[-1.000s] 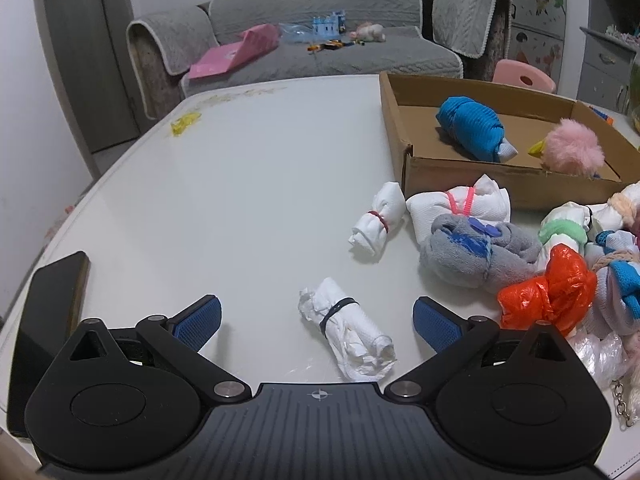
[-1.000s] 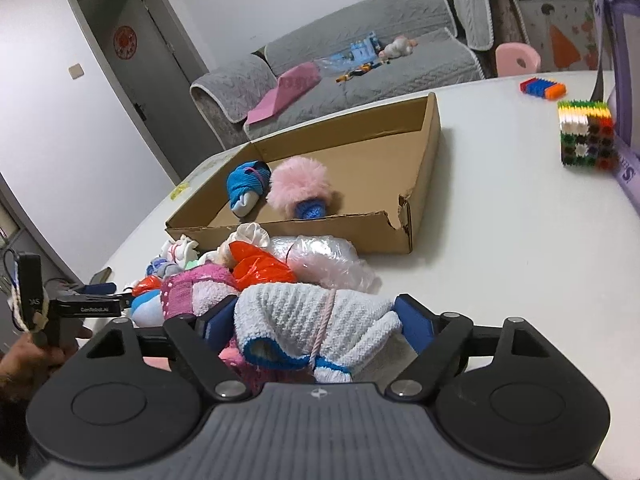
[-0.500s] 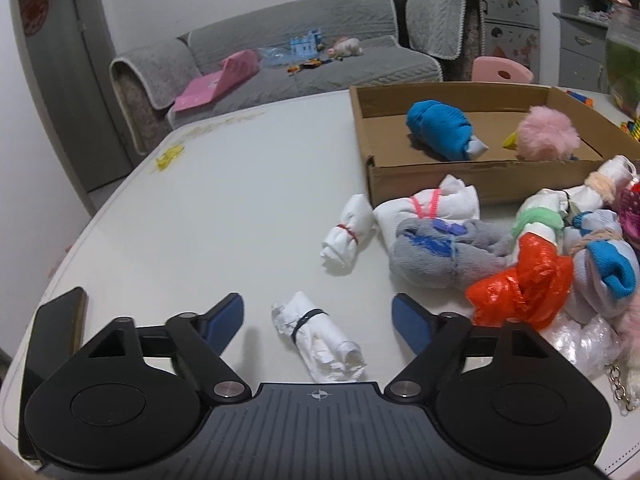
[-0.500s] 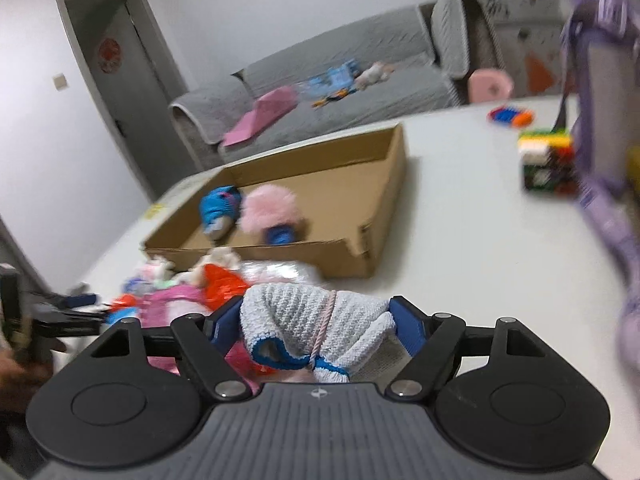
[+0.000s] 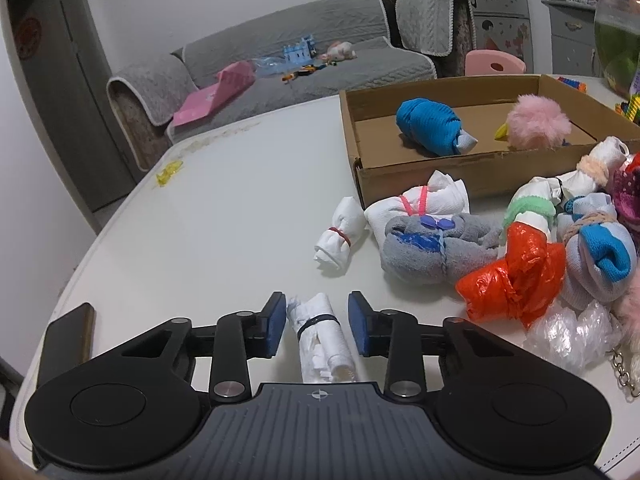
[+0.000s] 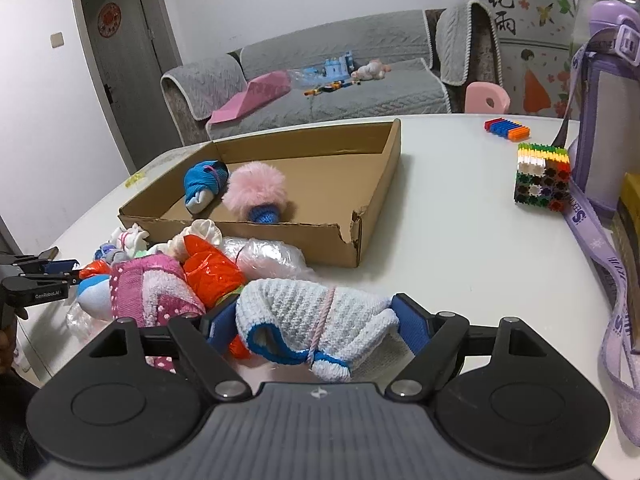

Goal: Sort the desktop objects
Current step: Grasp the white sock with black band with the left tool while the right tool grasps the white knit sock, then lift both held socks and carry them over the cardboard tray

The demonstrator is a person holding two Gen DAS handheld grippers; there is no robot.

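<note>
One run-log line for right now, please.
left gripper: closing around white band-tied bundle, right pad not touching | right gripper: clamped on white knit bundle | cardboard tray: two items

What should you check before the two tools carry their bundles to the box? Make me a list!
1. Left tool around the white roll with the black band: ok, the roll sits between the blue pads, which have just been closing.
2. Left pads pressing the roll: not ok, a gap shows on the right side.
3. Right tool gripping the white knitted bundle: ok, pads press both ends.
4. Room in the cardboard box: ok, only the blue sock roll and pink pompom lie at one end.
5. Knitted bundle clear of the pile: cannot tell.
</note>
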